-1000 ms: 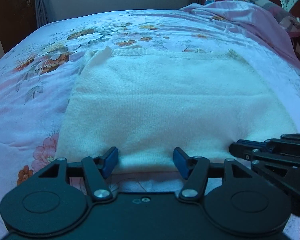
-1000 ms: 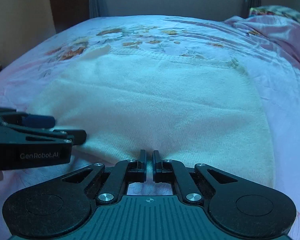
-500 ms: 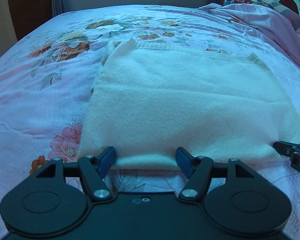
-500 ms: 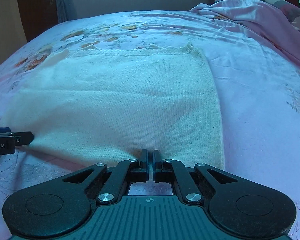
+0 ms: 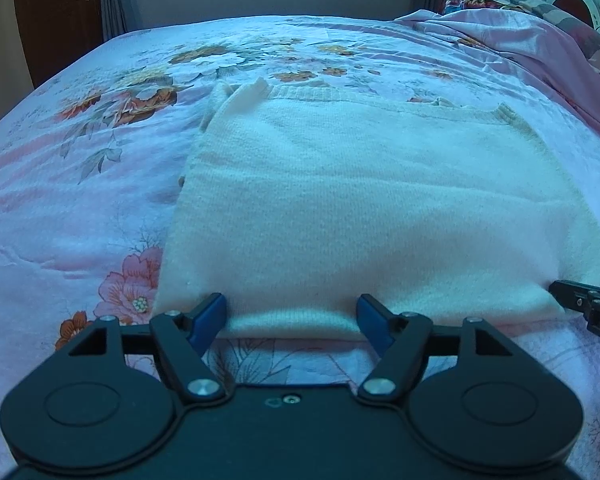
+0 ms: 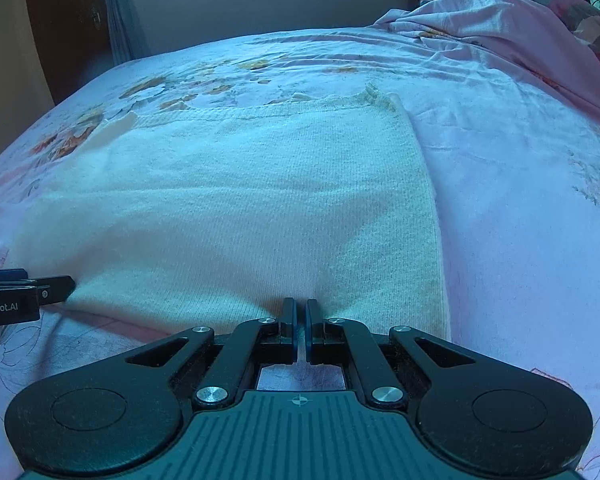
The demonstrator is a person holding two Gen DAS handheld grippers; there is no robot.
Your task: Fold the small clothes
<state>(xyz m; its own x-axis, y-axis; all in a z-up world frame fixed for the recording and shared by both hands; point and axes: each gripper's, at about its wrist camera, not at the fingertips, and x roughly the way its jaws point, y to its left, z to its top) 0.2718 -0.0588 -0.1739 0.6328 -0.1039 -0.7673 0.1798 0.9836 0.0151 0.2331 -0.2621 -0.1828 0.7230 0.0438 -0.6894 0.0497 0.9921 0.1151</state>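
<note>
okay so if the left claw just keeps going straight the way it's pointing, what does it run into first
Most likely the near folded edge of the cream sweater. The left claw is opening, its blue fingers straddling that edge. Below lies the floral bedsheet; depth is hard to judge.

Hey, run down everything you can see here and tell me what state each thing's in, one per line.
Cream knitted sweater: folded, lying flat on the bed.
Left gripper: jaws opening, sweater's near edge between them, not pinched.
Right gripper: shut on the sweater's near edge.
Pink floral bedsheet: spread out, lightly wrinkled.
</note>
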